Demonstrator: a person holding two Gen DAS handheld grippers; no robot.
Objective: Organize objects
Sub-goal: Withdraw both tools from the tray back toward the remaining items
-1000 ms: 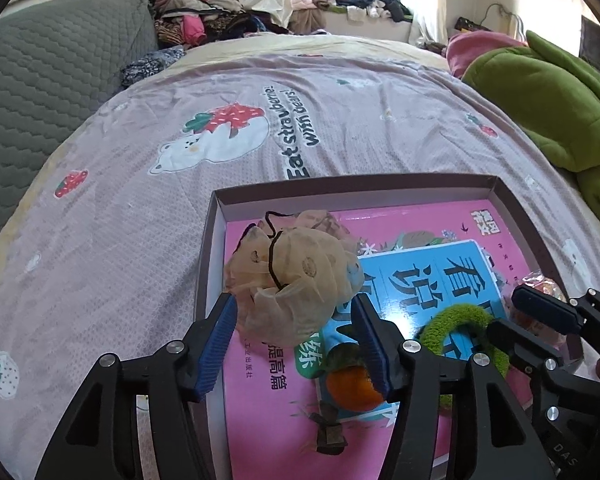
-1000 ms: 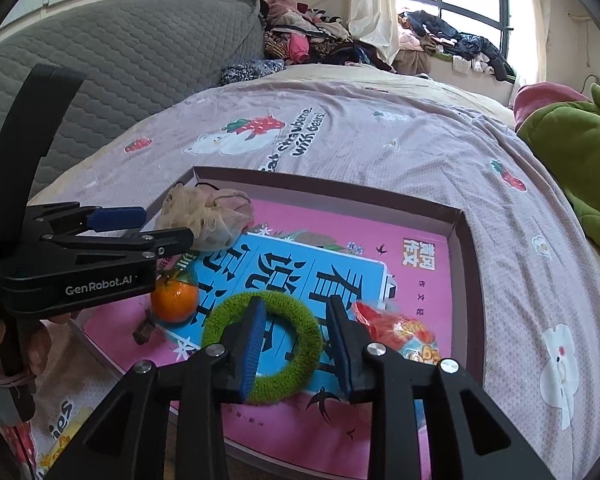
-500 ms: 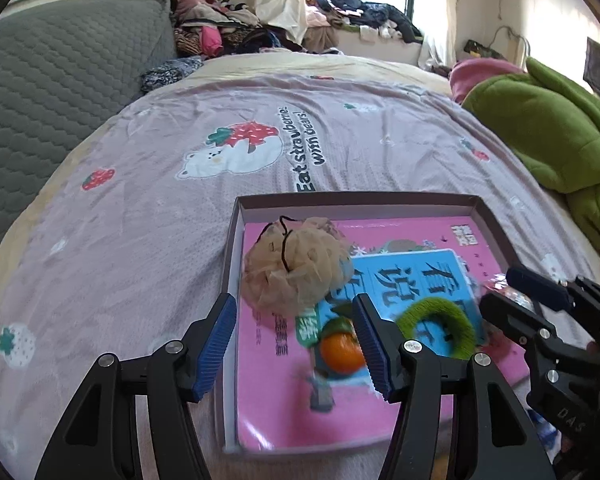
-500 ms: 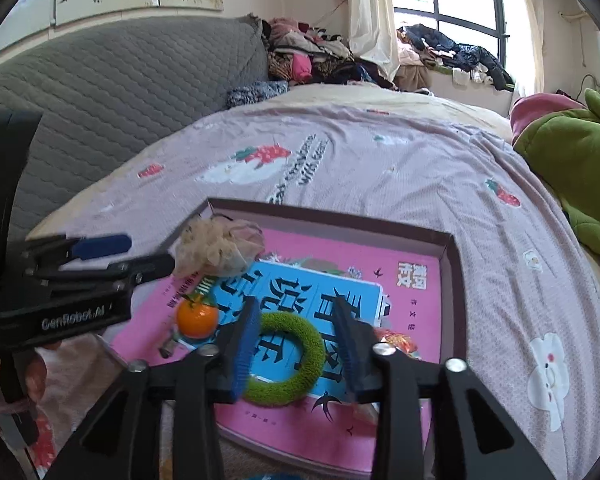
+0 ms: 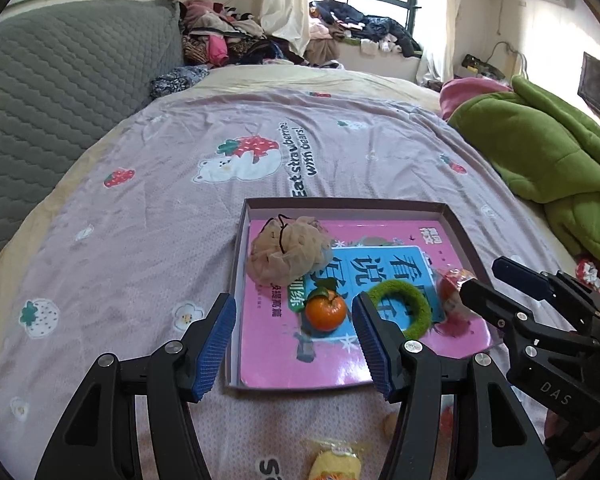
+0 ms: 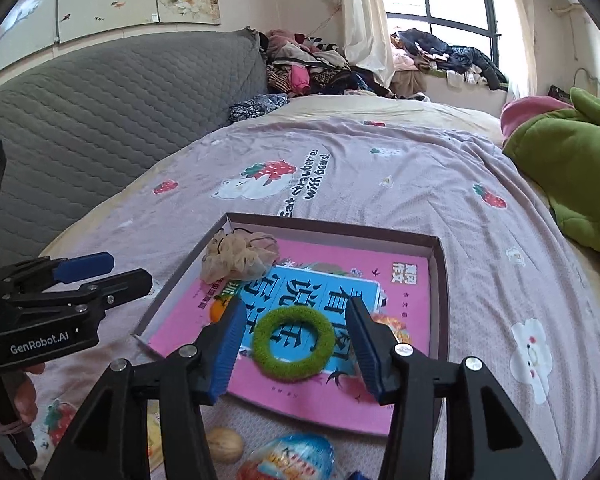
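Observation:
A shallow purple-rimmed box lies on the bed with a pink book inside. On the book lie a beige mesh puff, an orange, a green fuzzy ring and a red snack packet. My left gripper is open and empty, above the box's near edge. My right gripper is open and empty, its fingers either side of the ring but raised above it.
Loose items lie on the lilac bedspread in front of the box: a yellow packet, a walnut and a colourful egg-shaped packet. A green blanket lies at the right, a grey headboard at the left.
Both grippers have pulled back and up from the box. The left one let go of the mesh puff, the right one opened off the green ring; both items stay on the book.

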